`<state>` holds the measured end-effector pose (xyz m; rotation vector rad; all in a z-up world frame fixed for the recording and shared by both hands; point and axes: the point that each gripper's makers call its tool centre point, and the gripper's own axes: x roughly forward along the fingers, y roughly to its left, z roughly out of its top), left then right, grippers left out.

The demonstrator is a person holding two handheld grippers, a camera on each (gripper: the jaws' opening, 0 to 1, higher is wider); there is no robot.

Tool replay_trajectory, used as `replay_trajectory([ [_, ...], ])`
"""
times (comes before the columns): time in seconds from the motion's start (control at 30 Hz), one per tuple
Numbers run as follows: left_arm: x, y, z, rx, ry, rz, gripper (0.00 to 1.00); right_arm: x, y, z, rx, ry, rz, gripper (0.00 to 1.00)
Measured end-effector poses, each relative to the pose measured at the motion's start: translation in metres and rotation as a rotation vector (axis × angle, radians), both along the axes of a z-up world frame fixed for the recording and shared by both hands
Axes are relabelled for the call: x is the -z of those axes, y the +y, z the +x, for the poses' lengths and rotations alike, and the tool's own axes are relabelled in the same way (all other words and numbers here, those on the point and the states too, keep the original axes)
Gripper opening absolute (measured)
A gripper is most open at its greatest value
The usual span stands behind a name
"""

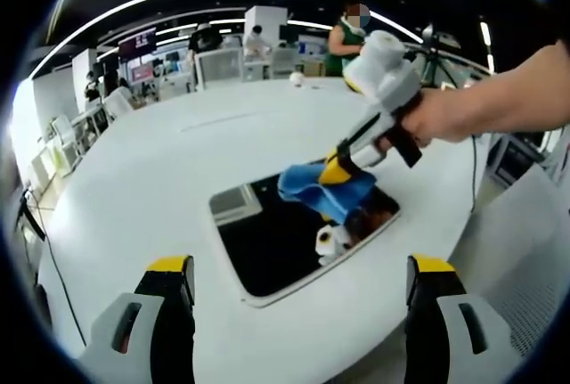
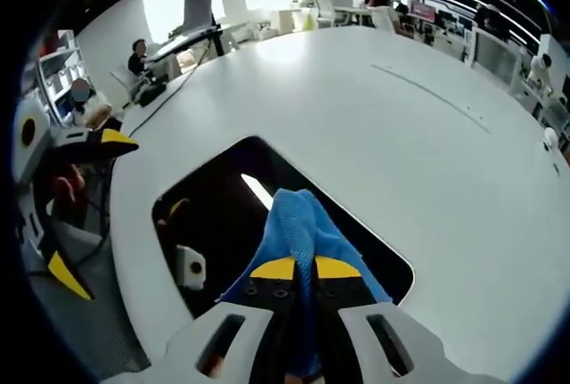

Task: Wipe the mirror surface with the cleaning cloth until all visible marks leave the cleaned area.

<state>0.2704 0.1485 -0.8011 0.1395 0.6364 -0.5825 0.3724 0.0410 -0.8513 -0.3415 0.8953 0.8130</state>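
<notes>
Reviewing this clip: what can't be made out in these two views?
- Marks on the mirror: dark reflections in both views hide any smudges.
- Mirror under the blue cloth: covered in both views.
- Right gripper pads: hidden by the pinched cloth, right gripper view.
- Left gripper base: cut off by the bottom edge, left gripper view.

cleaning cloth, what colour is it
Blue; the cleaning cloth shows best in the right gripper view, clamped in the right gripper.

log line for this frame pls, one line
phase: wiping | right gripper: shut on blue cloth, cloth pressed on mirror | left gripper: open, held back from mirror | mirror flat on white table
</notes>
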Motion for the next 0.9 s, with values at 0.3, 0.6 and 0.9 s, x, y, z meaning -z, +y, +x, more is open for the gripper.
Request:
replay_trajectory([
  [0.3, 0.0, 0.001, -0.001, -0.002, 0.001, 0.004, 1.0, 0.0, 0.001, -0.015, -0.003, 0.002, 0.009, 0.0],
  [0.6, 0.0, 0.002, -0.002, -0.004, 0.002, 0.004, 1.0, 0.0, 0.001, -0.033, -0.007, 0.008, 0.026, 0.0],
  [0.9, 0.0, 0.002, -0.002, -0.001, 0.0, 0.009, 1.0, 0.0, 0.001, -0.049, -0.008, 0.017, 0.038, 0.0],
])
